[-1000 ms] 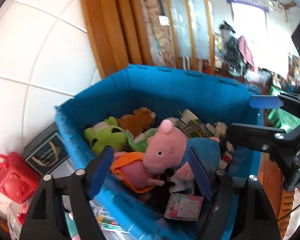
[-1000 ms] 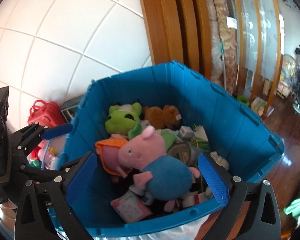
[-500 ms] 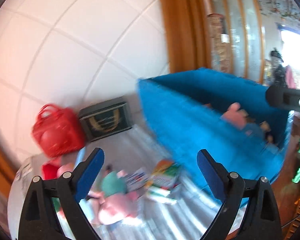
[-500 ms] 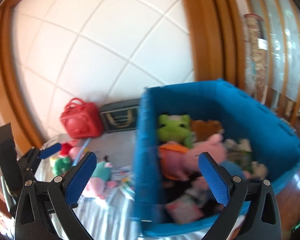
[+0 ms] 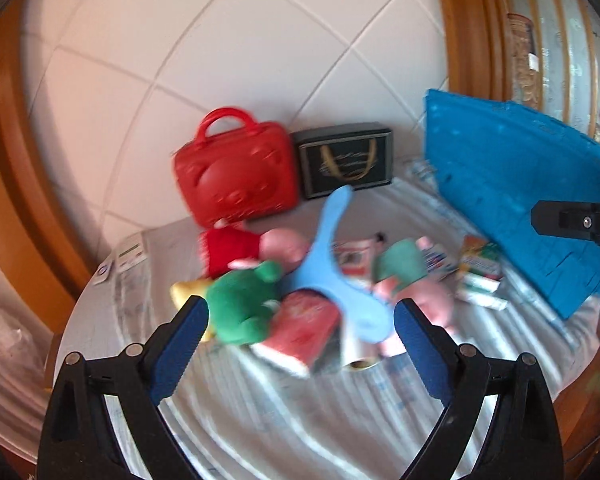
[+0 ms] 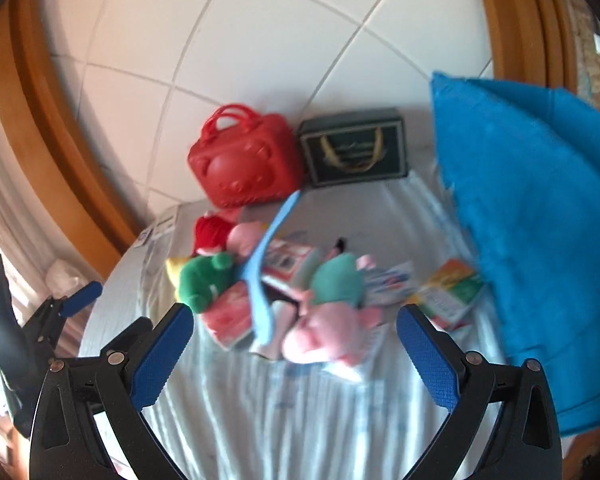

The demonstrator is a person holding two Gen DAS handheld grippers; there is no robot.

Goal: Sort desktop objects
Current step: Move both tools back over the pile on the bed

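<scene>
A pile of toys lies on the striped cloth of the table (image 5: 284,408). It holds a green plush (image 5: 240,308), a red packet (image 5: 304,328), a light blue flat plastic piece (image 5: 332,264) and a pink pig plush in a green dress (image 6: 328,320). My left gripper (image 5: 300,344) hangs open just short of the green plush and the red packet, with nothing between its pads. My right gripper (image 6: 294,356) is open too, in front of the pink pig plush and holding nothing. The blue bin (image 6: 540,220) stands at the right.
A red toy bag (image 5: 236,172) and a black box (image 5: 346,160) stand against the white tiled wall behind the pile. A colourful carton (image 6: 448,292) lies beside the bin. One of the left gripper's fingers (image 6: 80,299) shows at the left of the right wrist view. A wooden frame borders the wall.
Both grippers have swung left and down, from over the blue bin of plush toys to the pile on the table. The left jaws have widened.
</scene>
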